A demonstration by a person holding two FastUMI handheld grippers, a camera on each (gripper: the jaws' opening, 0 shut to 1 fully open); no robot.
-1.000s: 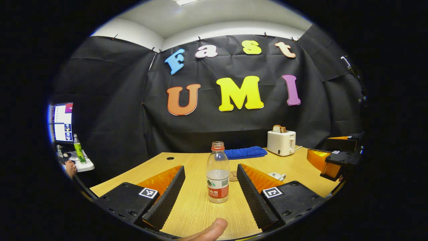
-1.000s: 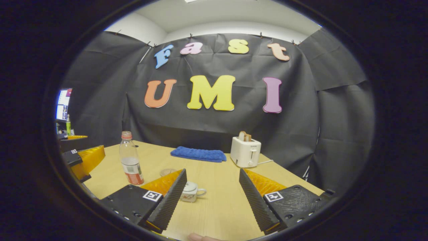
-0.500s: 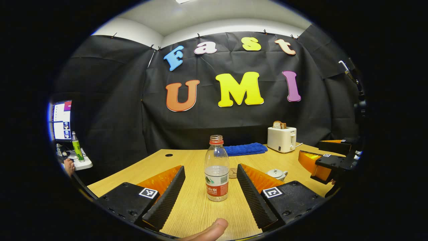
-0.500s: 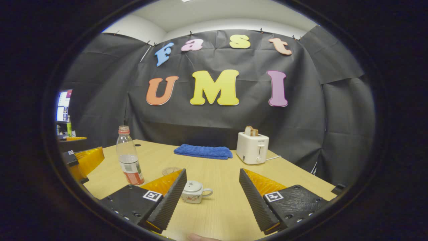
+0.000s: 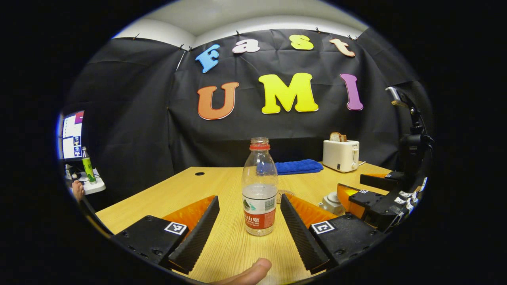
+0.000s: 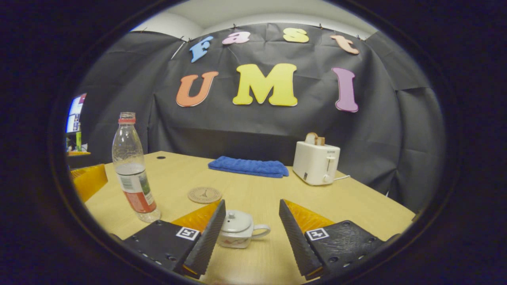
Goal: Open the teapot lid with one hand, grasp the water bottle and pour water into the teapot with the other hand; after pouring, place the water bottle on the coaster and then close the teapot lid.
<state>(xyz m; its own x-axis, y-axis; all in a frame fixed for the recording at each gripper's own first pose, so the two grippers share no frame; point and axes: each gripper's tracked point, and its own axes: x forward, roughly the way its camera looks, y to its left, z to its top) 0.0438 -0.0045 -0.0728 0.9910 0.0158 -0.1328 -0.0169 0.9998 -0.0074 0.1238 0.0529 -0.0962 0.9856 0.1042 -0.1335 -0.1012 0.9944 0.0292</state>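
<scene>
Both grippers held open over the light wooden table [image 5: 222,186].
Left gripper view: the left gripper [image 5: 249,215] stands apart around the uncapped clear plastic water bottle [image 5: 259,188] at frame centre, untouched. Right gripper view: the right gripper [image 6: 249,227] gapes around the small white lidded teapot [image 6: 239,229], low centre; round cork coaster [image 6: 204,194] behind.

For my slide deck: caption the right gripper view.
Open right tool approaches the lidded teapot; water bottle, coaster stand left.
</scene>
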